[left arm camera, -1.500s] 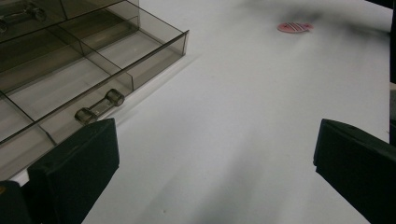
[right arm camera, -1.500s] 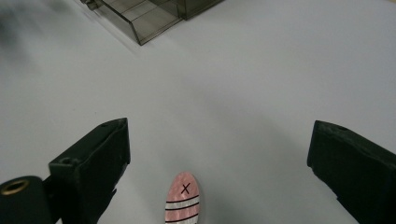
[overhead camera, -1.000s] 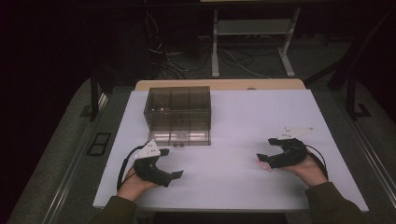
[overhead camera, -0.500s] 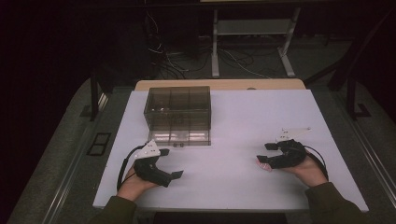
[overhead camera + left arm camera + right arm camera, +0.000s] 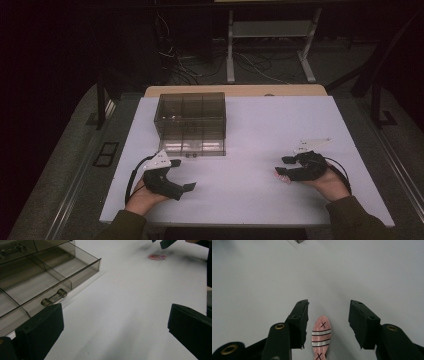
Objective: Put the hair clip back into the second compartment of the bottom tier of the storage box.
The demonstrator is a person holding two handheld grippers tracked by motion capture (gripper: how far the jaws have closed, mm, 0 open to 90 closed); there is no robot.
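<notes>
Two tongs in play, both with jaws apart and nothing held. Right tongs [image 5: 328, 325] sat low over the worktop [image 5: 260, 125], jaws spread on either side of a small pink fish-shaped piece [image 5: 321, 338] that lay flat on the white surface between them, not yet touched by either jaw, nearer the one at view-left. Fish had white bands, black stripes and small x marks; same piece seen just under the right tongs [image 5: 286, 168] in the high view, near the worktop's front right. Left tongs [image 5: 115, 332] rested wide open over bare worktop at front left, just beside the clear plastic organiser box [image 5: 191, 122] with its divided compartments and small handle [image 5: 54, 297]. Fish looked thin, stiff, light and glossy, probably slippery and hard to lift off flat; best bet a pinch across the narrow sides at mid-body, jaw tips pressed down to the surface
</notes>
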